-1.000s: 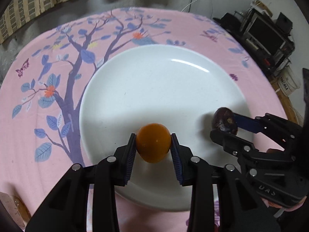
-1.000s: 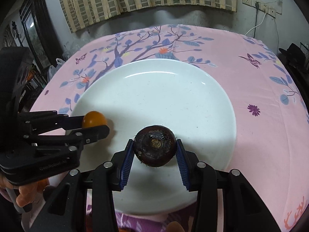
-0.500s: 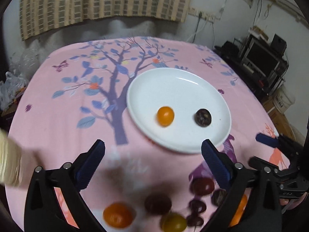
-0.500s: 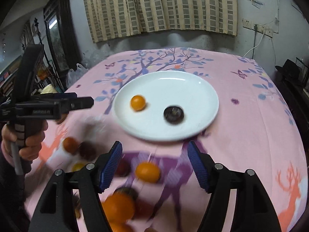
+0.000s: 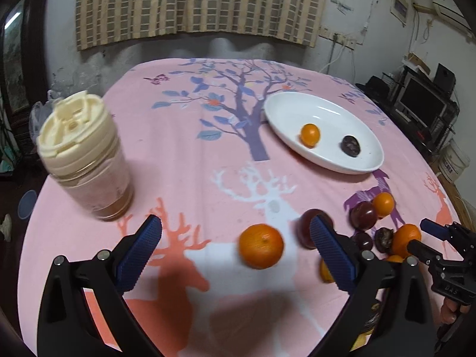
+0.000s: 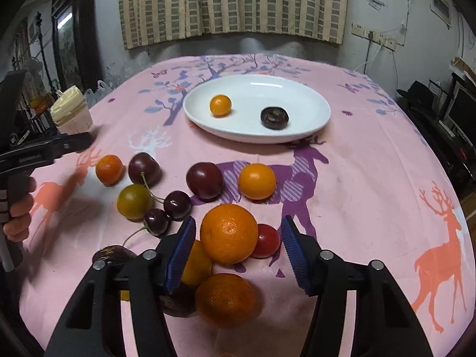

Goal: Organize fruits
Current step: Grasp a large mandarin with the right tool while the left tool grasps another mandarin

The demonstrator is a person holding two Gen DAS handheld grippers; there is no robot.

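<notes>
Black gripper (image 6: pixel 238 255), ridged blue pads (image 6: pixel 181 254), silver screws

wall: grey, stained plaster wall (image 6: pixel 267 46) ahead of me
window: striped beige curtain (image 5: pixel 196 3)
right: black media shelf (image 5: pixel 422 104)
left: dark-framed mirror (image 6: pixel 67 38)

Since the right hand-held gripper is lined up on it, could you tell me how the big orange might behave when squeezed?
The big orange looks round, so it would probably roll if nudged. It touches a red tomato and other fruit, which may shift. Its dimpled peel should grip the ribbed pads reasonably well.
</notes>
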